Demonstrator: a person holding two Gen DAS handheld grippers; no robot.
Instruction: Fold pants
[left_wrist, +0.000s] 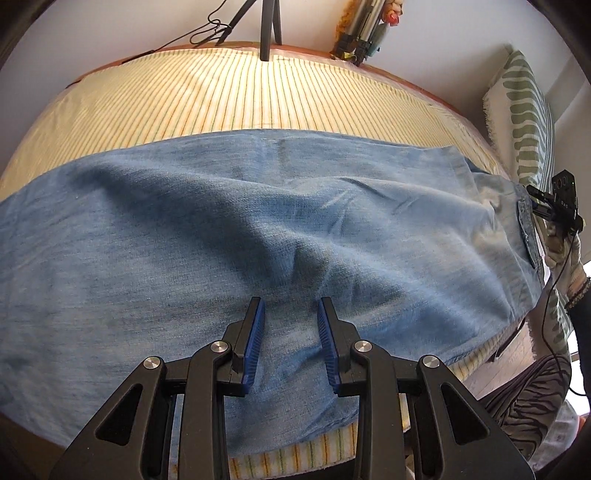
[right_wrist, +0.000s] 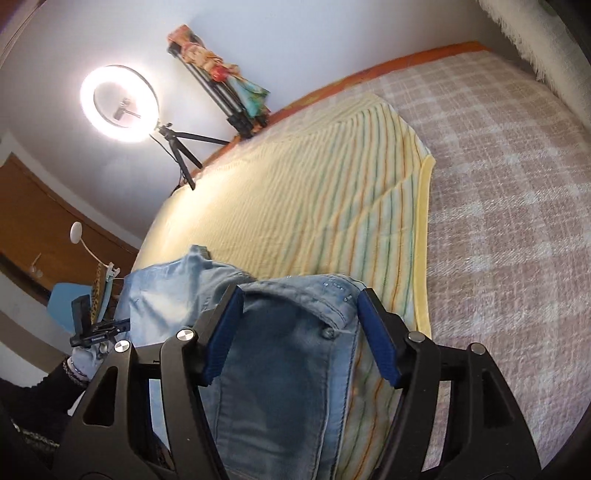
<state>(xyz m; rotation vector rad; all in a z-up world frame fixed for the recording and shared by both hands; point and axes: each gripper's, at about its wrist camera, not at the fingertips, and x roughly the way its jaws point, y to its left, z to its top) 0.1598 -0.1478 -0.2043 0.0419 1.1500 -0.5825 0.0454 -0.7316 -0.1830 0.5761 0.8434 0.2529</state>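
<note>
Left tongs (left_wrist: 291, 317), blue-padded, parted and empty, poised over light blue denim pants (left_wrist: 258, 229) spread on yellow striped blanket (left_wrist: 221, 99) covering bed. Long axis of pants from 9 to 3 o'clock, waistband end toward 3. Right tongs (right_wrist: 301, 317) likewise agape, straddling waistband region without gripping, hence nearer that end. Black tripod (left_wrist: 266, 26) at 12 o'clock and green-patterned pillow (left_wrist: 524, 122) at 2, both clear of fold path.
</note>
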